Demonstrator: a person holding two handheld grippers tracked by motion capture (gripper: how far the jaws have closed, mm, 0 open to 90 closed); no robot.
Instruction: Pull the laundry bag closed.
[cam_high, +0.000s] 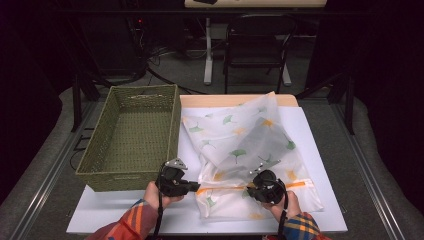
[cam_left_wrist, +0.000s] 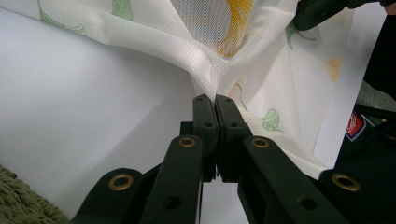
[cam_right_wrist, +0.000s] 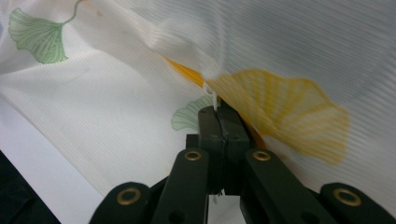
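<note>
A white mesh bag (cam_high: 240, 145) printed with green and yellow ginkgo leaves lies crumpled on the white board (cam_high: 320, 160). An orange zipper (cam_high: 299, 184) runs along its near edge. My left gripper (cam_high: 196, 187) is shut on the bag's left end, and the cloth (cam_left_wrist: 261, 60) bunches right at its closed tips (cam_left_wrist: 215, 99). My right gripper (cam_high: 251, 189) sits on the zipper line farther right. In the right gripper view its jaws (cam_right_wrist: 218, 108) are shut on the small white zipper pull (cam_right_wrist: 211, 91), beside the orange zipper tape (cam_right_wrist: 187, 72).
A green woven basket (cam_high: 172, 125) stands empty to the left of the bag, partly off the board. The basket's corner (cam_left_wrist: 18, 200) lies close to my left gripper. A chair (cam_high: 255, 45) and desk legs stand beyond the table's far edge.
</note>
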